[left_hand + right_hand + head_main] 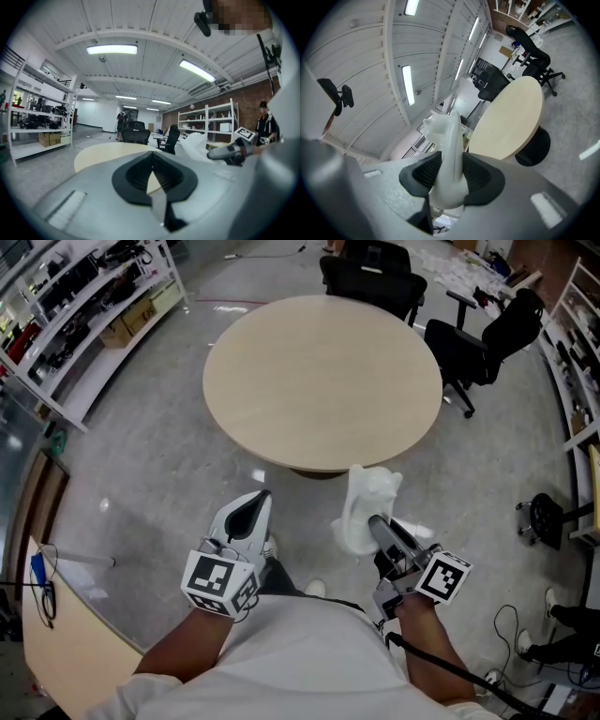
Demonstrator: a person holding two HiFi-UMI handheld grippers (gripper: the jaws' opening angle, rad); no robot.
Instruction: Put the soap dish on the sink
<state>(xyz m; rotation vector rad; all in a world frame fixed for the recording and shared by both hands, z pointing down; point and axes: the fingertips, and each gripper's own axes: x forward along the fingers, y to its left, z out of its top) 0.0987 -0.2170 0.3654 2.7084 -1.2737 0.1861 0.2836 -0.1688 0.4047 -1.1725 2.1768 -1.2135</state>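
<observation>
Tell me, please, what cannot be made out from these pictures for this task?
Sink: it appears in no view, so the goal place is unknown.
Soap dish: in the right gripper view the pads of the right gripper cover its lower part; in the head view its form is unclear, only a white mass.
Shelves: in the head view their items are too small to name.

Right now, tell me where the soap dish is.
The soap dish is clamped in the right gripper, held in the air just right of centre in the head view, a little short of the round table's near edge.
</observation>
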